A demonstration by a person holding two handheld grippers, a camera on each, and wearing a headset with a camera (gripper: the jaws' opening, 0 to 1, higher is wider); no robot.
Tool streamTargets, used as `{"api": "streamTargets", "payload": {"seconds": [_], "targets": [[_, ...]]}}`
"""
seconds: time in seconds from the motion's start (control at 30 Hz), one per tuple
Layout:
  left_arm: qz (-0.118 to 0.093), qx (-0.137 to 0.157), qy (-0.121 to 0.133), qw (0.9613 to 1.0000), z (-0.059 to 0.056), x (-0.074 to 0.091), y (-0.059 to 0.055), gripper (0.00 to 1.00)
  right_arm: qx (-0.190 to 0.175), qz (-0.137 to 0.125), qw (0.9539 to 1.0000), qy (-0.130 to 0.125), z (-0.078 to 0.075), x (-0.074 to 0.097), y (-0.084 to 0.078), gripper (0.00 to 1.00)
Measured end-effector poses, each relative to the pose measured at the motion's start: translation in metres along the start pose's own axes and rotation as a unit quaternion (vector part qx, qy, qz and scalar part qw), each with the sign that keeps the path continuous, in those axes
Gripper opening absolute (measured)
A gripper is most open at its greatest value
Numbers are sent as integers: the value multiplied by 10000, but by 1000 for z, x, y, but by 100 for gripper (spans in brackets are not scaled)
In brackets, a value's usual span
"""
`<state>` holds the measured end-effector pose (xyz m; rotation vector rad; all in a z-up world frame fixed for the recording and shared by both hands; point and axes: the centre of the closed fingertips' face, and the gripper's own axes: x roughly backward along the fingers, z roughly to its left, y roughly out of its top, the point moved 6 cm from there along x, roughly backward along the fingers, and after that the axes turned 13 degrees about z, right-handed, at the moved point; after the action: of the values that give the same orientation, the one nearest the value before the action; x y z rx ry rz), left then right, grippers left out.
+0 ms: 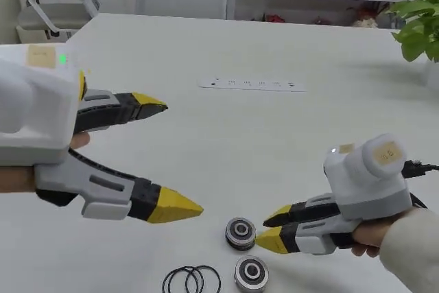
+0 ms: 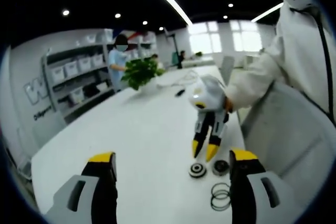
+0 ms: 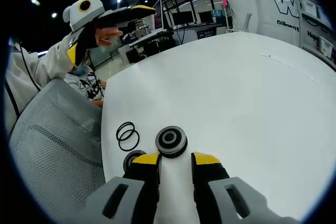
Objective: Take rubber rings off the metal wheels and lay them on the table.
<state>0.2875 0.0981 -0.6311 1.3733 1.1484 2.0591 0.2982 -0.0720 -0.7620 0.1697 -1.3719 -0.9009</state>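
Over the table, we hold left gripper wide apart, right gripper narrowly parted by a metal wheel; wall lettering starts "W".

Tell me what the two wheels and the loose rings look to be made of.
Farther wheel: dark matt outer band, probably rubber; inside it a grey face with a dull sheen, likely metal. Nearer wheel: grey, shiny rim around a dark centre, likely metal; whether it carries a rubber band is unclear. Rings: thin, matt black loops lying flat and overlapping, probably rubber.
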Motion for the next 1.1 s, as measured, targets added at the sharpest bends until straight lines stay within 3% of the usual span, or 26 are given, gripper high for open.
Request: {"api": "streamTargets", "payload": {"seconds": [0.27,0.43,0.57,0.77,0.97,1.1], "targets": [[-7,-162,-272,9995,-5,-32,6,82,29,49,10000,35,1,-5,-3,20],[162,-261,-470,9984,-13,-55,1,75,60,73,9999,39,1,-8,-4,19],[143,-271,-545,9980,-17,-67,-3,65,9,14,10000,59,1,-9,-4,20],[150,-169,-564,9982,-22,-85,-17,52,45,21,10000,58,1,-11,-4,19],[433,-122,-642,9969,-28,-97,-36,46,47,-17,10000,66,1,-12,-4,18],[483,-6,-700,9964,-31,-103,-44,40,47,-28,10000,75,2,-12,-4,17]]}}
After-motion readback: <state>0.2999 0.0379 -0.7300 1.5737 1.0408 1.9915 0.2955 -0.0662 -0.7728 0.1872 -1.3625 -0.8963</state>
